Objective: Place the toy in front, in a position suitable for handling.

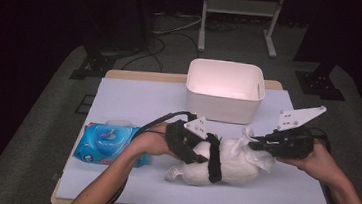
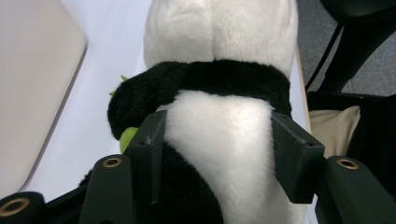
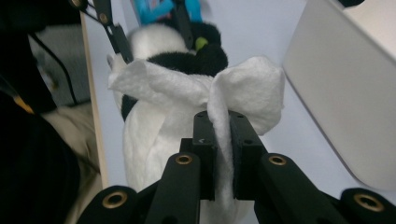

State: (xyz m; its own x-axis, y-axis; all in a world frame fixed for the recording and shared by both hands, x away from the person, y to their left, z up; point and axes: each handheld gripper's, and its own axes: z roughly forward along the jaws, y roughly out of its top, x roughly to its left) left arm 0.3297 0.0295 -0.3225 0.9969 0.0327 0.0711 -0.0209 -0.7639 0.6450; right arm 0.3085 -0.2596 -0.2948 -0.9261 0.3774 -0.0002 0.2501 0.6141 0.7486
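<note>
A black-and-white panda plush (image 1: 235, 166) lies on its side in the middle of the table. My left gripper (image 1: 201, 146) is shut on its white body (image 2: 219, 149), one jaw on each flank, just below the black band. My right gripper (image 1: 254, 144) is shut on a white wipe (image 1: 240, 147) that rests against the plush's far end. In the right gripper view the wipe (image 3: 187, 88) spreads over the plush (image 3: 144, 135) and its pinched fold runs down between my right gripper's (image 3: 222, 122) jaws.
A white plastic bin (image 1: 223, 105) stands open at the back centre of the pale table (image 1: 134, 97). A blue pack of wet wipes (image 1: 107, 142) lies at the left, under the left forearm. The front table edge runs close behind the plush.
</note>
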